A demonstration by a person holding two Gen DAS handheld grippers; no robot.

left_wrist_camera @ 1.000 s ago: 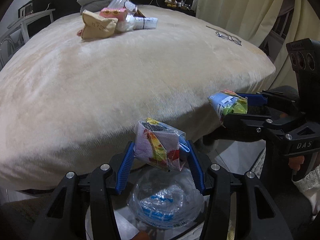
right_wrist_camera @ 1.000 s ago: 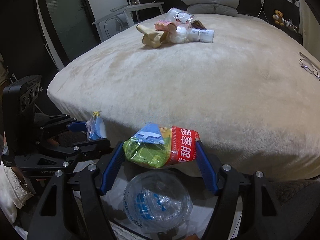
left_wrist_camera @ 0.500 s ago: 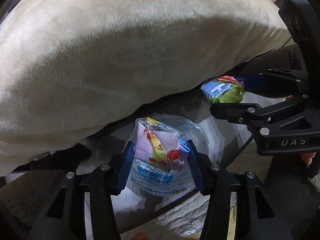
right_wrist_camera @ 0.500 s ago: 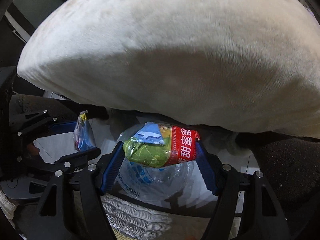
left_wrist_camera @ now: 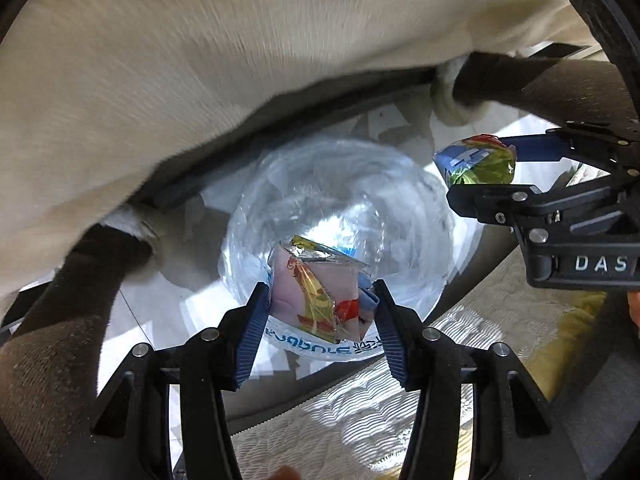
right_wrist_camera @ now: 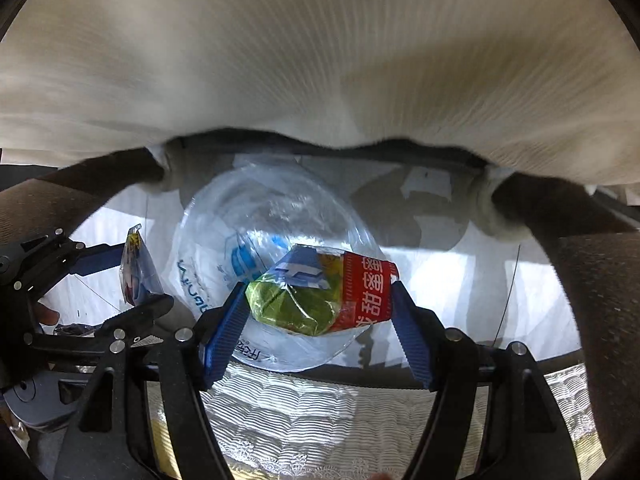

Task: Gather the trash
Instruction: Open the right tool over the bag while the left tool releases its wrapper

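Observation:
My left gripper point(left_wrist_camera: 318, 306) is shut on a pink and yellow snack wrapper point(left_wrist_camera: 316, 292) and holds it over the open mouth of a clear plastic trash bag point(left_wrist_camera: 340, 200) on the floor. My right gripper point(right_wrist_camera: 318, 300) is shut on a green, blue and red snack packet point(right_wrist_camera: 320, 290) above the same bag point(right_wrist_camera: 256, 216). The right gripper with its packet point(left_wrist_camera: 476, 162) shows at the right of the left wrist view. The left gripper with its wrapper point(right_wrist_camera: 134, 272) shows at the left of the right wrist view.
The cream blanket of the bed point(left_wrist_camera: 200, 60) overhangs the bag at the top of both views. Brown upholstered bed parts point(right_wrist_camera: 592, 280) flank the bag. A quilted white mat point(right_wrist_camera: 320, 420) lies on the floor near me.
Both grippers have tilted downward from the bed top to the floor, bringing the wrapper and the packet over the open trash bag. Both still hold their items.

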